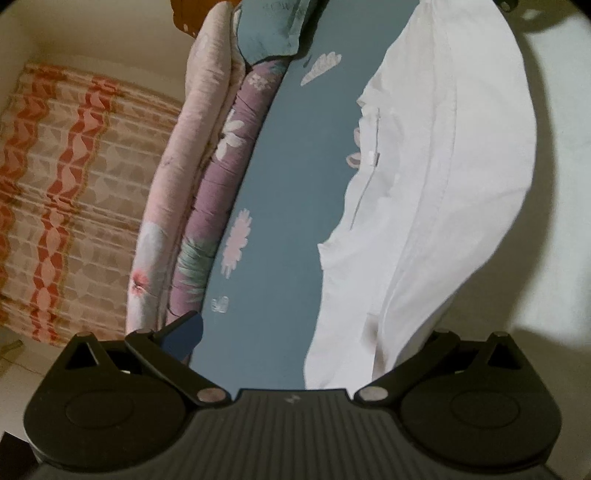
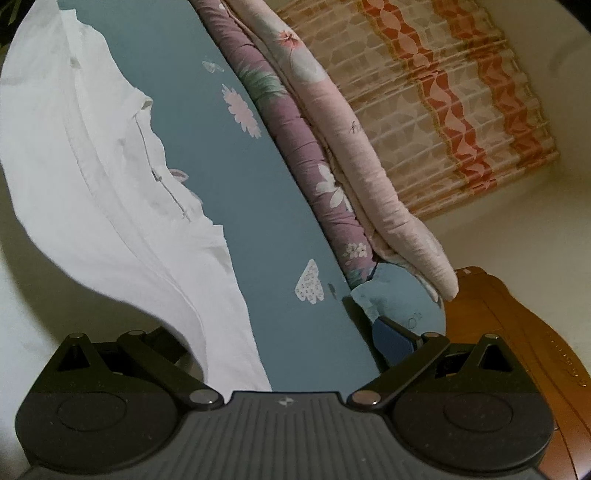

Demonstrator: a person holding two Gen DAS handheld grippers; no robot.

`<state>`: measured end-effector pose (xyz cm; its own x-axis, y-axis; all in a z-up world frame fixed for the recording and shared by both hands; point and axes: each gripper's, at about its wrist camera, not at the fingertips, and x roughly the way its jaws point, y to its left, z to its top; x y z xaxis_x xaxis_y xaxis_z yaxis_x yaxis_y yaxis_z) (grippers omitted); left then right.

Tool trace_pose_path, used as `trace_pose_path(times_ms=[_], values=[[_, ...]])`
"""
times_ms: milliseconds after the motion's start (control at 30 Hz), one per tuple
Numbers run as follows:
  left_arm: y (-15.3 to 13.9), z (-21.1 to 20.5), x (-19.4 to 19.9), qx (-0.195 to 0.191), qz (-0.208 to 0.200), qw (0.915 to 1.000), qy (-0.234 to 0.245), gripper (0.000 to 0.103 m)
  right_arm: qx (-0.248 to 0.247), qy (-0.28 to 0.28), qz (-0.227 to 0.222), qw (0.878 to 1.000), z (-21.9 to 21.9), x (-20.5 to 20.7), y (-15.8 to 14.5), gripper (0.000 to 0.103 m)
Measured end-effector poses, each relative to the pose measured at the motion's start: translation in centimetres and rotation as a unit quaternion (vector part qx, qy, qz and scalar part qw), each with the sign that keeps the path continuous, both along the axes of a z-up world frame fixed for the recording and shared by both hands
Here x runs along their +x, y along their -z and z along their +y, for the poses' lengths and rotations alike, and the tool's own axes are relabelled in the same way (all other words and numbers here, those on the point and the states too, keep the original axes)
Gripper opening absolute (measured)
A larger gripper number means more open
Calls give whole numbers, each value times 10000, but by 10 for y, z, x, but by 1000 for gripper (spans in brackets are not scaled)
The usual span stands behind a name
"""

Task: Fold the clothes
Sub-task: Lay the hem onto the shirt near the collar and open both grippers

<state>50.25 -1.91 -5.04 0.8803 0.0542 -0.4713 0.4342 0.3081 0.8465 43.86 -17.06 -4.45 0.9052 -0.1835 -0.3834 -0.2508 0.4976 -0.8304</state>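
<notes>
A white shirt (image 1: 436, 177) is spread out against the blue flowered bedsheet (image 1: 288, 184) and fills the right half of the left wrist view. My left gripper (image 1: 310, 332) is open: its blue left pad (image 1: 184, 332) stands free over the sheet, and the shirt's lower edge hides its right finger. In the right wrist view the same shirt (image 2: 96, 177) fills the left side. My right gripper (image 2: 277, 336) is open too. Its right pad (image 2: 393, 339) is bare, and its left finger lies behind the cloth. The shirt throws a shadow on the pale surface behind it.
Folded quilts, one purple (image 1: 218, 184) and one pink (image 1: 177, 177), are stacked along the far side of the sheet, with a teal pillow (image 1: 269, 29) at one end. A patterned orange curtain (image 2: 450, 110) hangs behind. A wooden headboard (image 2: 517, 332) stands by the pillow.
</notes>
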Motion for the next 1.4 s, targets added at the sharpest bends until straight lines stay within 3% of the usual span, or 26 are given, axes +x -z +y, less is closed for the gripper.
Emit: trace_pose_path(times_ms=[300, 467, 633, 867, 1100, 1400], values=[[11, 5, 17, -290, 418, 9984, -245, 103, 146, 39, 360, 9992, 0, 17, 16, 103], [-1, 9, -2, -388, 444, 9981, -173, 102, 193, -113, 489, 9986, 4, -4, 6, 103], [-15, 13, -13, -772, 601, 9951, -140, 102, 412, -309, 659, 9965, 7, -17, -3, 103], [-26, 11, 27, -1269, 554, 9892, -478, 102, 481, -272, 417, 9976, 9, 13, -13, 103], [-20, 7, 61, -1320, 520, 9877, -654, 102, 604, -64, 562, 9966, 6, 51, -6, 103], [-50, 11, 28, -1489, 161, 9877, -440, 102, 781, -264, 341, 9960, 2, 13, -39, 103]])
